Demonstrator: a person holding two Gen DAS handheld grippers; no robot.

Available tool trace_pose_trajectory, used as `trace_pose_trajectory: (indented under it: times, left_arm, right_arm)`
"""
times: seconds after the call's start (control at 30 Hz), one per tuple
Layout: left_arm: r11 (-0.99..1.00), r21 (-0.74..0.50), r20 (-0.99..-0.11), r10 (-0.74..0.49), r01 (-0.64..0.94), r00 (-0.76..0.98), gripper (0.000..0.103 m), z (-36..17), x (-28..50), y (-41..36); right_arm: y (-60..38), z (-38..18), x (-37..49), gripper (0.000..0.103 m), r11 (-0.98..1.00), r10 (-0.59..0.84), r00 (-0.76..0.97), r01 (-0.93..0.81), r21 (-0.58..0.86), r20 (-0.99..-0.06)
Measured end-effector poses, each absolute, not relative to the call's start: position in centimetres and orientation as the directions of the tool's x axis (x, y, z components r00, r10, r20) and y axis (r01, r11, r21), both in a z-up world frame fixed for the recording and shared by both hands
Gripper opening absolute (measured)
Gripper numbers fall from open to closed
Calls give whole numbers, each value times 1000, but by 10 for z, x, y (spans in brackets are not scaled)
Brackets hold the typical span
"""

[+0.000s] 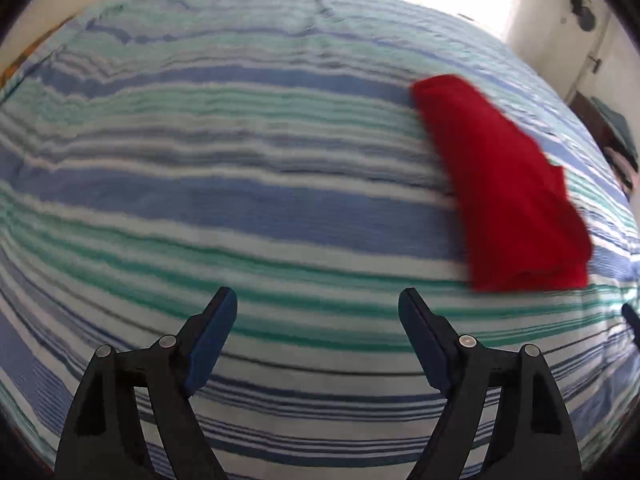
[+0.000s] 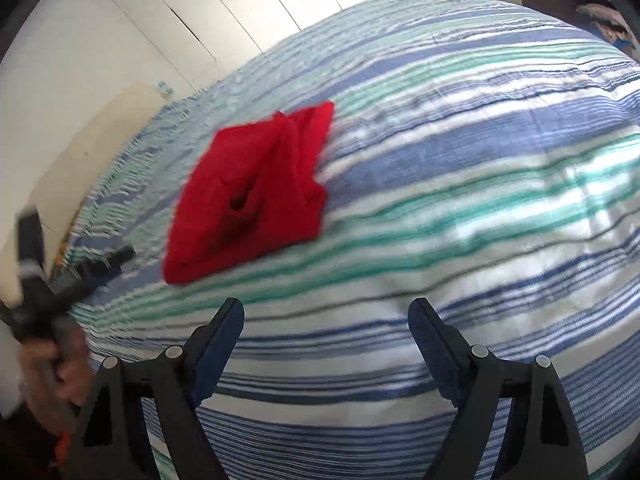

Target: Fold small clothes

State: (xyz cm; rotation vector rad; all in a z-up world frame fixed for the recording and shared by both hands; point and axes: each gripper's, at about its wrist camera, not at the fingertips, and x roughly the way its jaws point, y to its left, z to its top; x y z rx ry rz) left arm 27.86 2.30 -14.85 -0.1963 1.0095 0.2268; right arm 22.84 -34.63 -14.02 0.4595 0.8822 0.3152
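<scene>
A small red garment (image 1: 504, 188) lies folded on the striped bedspread (image 1: 240, 208), to the right of and beyond my left gripper (image 1: 318, 304). That gripper is open and empty, above the bedspread. In the right wrist view the red garment (image 2: 252, 192) lies left of centre, beyond my right gripper (image 2: 326, 312), which is open and empty. The left gripper (image 2: 76, 252) also shows blurred at the left edge of that view, held by a hand, apart from the garment.
The bed's blue, green and white striped cover fills both views. White walls and closet doors (image 2: 240, 8) stand behind the bed. A dark piece of furniture with cloth on it (image 1: 612, 132) stands off the bed's far right side.
</scene>
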Motion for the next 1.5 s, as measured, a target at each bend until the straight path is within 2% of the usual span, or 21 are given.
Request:
trace_pose_trajectory:
  times: [0.07,0.17,0.3,0.4,0.47,0.53,0.63,0.73,0.83,0.93,1.0,1.07,1.1,1.13,1.23,1.33,1.4,1.47,1.5]
  left_arm:
    - [942,-79,-861,99,-325,498,79,-173,270,48]
    - [957,-78,-823,96,-279,560,82,-181,261,50]
    - [968,-20,-812,131,-251,569,89,-187,265,38]
    - [970,-24,-804,125,-243,582,92,-186,262,41]
    - [970,-30,-802,119,-239,586,93,-187,264,39]
    - [971,-34,-800,114,-235,589,94,-188,265,40]
    - [972,-36,-797,113,-233,594,95,-188,261,40]
    - [972,-24,-794,123,-233,595,96,-189,259,38]
    - [973,-14,-796,128,-230,591,97,-189,259,37]
    - [973,-16,-797,126,-229,590,97,-189,259,37]
    - [973,-13,-797,128,-229,590,97,-189,259,37]
    - [974,-11,-797,129,-228,590,98,-189,259,36]
    - [974,-10,-797,129,-227,590,98,-189,259,36]
    - [974,-9,-796,130,-226,591,98,-189,259,36]
    - [974,-4,-794,133,-225,593,99,-190,258,35]
    - [974,1,-795,137,-225,591,99,-190,257,34]
    - [974,3,-796,138,-225,589,99,-190,256,33]
    - [975,6,-796,140,-223,588,99,-190,256,32]
    - [975,7,-796,141,-223,588,99,-190,256,32]
  right_arm:
    - [-334,-125,256,83,811,526,584,-124,572,-619]
    - [-321,-126,317,72,736,611,528,-101,670,-591]
    - [-301,-150,392,58,767,592,446,-55,640,-672]
    - [-281,-170,422,53,812,553,387,-49,582,-738]
    - [-272,-177,430,46,810,561,374,-63,583,-739]
    - [-260,-174,431,8,830,544,369,-101,549,-754]
    - [-259,-144,417,8,835,542,422,-177,520,-726]
    - [-283,-123,402,8,842,522,491,-167,513,-697]
    - [-306,-144,403,8,888,423,507,-67,455,-751]
    - [-311,-178,411,8,899,396,456,-17,437,-797]
    - [-310,-181,411,9,905,382,469,-16,425,-796]
    - [-313,-176,408,15,899,381,478,7,437,-791]
    - [-317,-170,404,27,905,360,483,27,424,-798]
    - [-322,-162,399,32,911,340,500,34,411,-797]
    - [-321,-121,374,32,915,355,583,-57,399,-731]
    - [-288,-102,348,32,866,494,560,-246,436,-665]
    - [-274,-118,336,31,863,505,518,-290,414,-690]
    - [-275,-164,332,31,913,407,454,-240,332,-793]
    - [-283,-189,331,17,927,372,411,-196,318,-832]
